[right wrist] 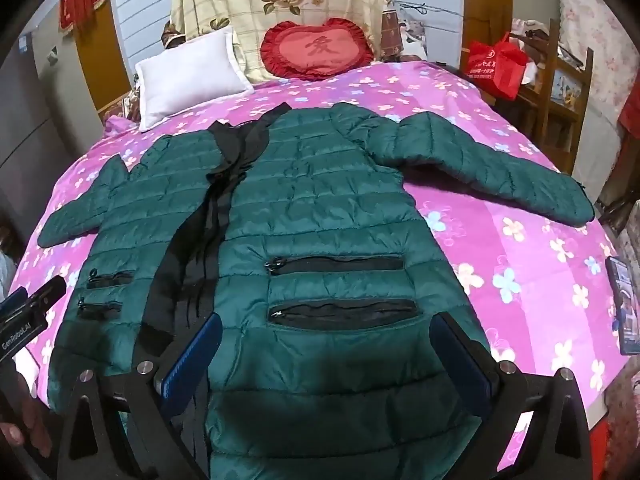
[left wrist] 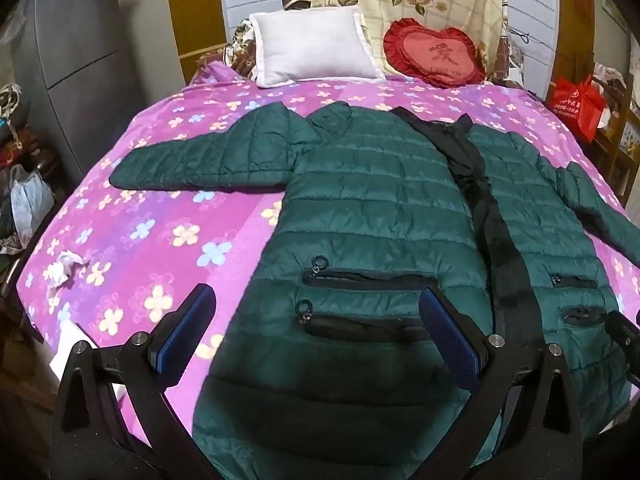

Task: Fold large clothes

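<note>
A dark green quilted jacket (left wrist: 372,200) lies face up and unzipped on the bed, with its black lining (left wrist: 492,240) showing down the middle and both sleeves spread out. It also shows in the right wrist view (right wrist: 320,208). My left gripper (left wrist: 316,332) is open above the jacket's left front panel near the hem, by two zip pockets. My right gripper (right wrist: 326,356) is open above the right front panel near the hem. Neither holds anything. The left gripper's tip (right wrist: 36,308) shows at the left edge of the right wrist view.
The bed has a pink flowered sheet (left wrist: 168,216). A white pillow (left wrist: 312,46) and a red heart cushion (left wrist: 434,56) sit at the head. A crumpled tissue (left wrist: 64,270) lies at the left. A phone (right wrist: 624,304) lies at the right edge. A red bag (left wrist: 576,104) stands beside the bed.
</note>
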`<state>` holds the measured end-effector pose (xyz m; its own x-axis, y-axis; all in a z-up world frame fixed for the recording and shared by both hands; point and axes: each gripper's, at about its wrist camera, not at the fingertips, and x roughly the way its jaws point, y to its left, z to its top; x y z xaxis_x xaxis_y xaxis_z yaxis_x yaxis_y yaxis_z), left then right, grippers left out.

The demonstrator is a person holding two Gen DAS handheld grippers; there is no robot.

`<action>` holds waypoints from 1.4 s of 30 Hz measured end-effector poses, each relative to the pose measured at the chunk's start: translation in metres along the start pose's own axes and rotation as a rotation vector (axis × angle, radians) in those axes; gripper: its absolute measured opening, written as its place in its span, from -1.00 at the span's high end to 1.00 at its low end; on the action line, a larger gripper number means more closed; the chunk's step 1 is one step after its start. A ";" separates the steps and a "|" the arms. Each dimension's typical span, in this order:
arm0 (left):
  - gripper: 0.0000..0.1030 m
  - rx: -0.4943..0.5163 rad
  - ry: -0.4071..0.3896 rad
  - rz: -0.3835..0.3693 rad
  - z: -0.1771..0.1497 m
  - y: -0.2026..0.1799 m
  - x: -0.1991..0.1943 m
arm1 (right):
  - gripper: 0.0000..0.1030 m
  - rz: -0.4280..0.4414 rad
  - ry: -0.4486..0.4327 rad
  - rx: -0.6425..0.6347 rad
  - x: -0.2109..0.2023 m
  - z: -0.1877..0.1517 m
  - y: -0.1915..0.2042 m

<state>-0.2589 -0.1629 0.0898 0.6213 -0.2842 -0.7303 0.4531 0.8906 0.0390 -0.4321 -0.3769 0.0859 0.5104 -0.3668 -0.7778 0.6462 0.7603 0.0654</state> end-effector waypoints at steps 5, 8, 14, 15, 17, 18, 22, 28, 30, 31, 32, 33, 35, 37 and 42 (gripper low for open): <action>-0.99 0.008 0.013 -0.013 -0.005 -0.004 0.004 | -1.00 -0.025 -0.005 -0.005 0.001 -0.002 -0.005; -0.99 0.008 0.022 -0.022 -0.007 -0.005 0.006 | -1.00 -0.035 0.000 -0.010 0.004 0.001 -0.001; -0.99 0.003 0.034 -0.033 -0.008 -0.007 0.010 | -1.00 -0.030 0.006 -0.004 0.008 0.002 -0.001; -0.99 0.005 0.036 -0.032 -0.008 -0.007 0.011 | -1.00 -0.033 0.006 -0.007 0.009 0.002 -0.001; -0.99 0.004 0.042 -0.033 -0.009 -0.008 0.013 | -1.00 -0.038 0.017 -0.013 0.011 0.002 -0.001; -0.99 0.003 0.044 -0.035 -0.009 -0.008 0.013 | -1.00 -0.038 0.019 -0.014 0.012 0.002 -0.001; -0.99 0.001 0.047 -0.038 -0.010 -0.008 0.015 | -1.00 -0.043 0.031 -0.016 0.013 0.002 -0.001; -0.99 0.002 0.051 -0.038 -0.011 -0.009 0.017 | -1.00 -0.033 0.018 -0.015 0.015 0.002 0.002; -0.99 0.001 0.054 -0.038 -0.012 -0.009 0.019 | -1.00 -0.028 0.008 -0.015 0.015 0.003 0.003; -0.99 0.001 0.054 -0.037 -0.012 -0.009 0.020 | -1.00 -0.028 0.010 -0.018 0.016 0.002 0.003; -0.99 0.001 0.055 -0.035 -0.012 -0.009 0.020 | -1.00 -0.025 0.002 -0.018 0.016 0.002 0.004; -0.99 0.001 0.057 -0.034 -0.012 -0.009 0.021 | -1.00 -0.024 0.003 -0.019 0.017 0.002 0.004; -0.99 0.000 0.061 -0.033 -0.012 -0.009 0.022 | -0.99 -0.031 -0.007 -0.025 0.017 0.002 0.005; -0.99 0.001 0.059 -0.030 -0.012 -0.007 0.022 | -1.00 -0.033 -0.019 -0.025 0.018 0.002 0.005; -0.99 -0.007 0.051 -0.030 -0.012 -0.005 0.021 | -1.00 -0.031 -0.008 -0.027 0.019 0.002 0.008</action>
<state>-0.2551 -0.1692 0.0660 0.5738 -0.2923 -0.7651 0.4667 0.8843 0.0122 -0.4164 -0.3790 0.0724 0.4949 -0.3949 -0.7741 0.6462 0.7628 0.0240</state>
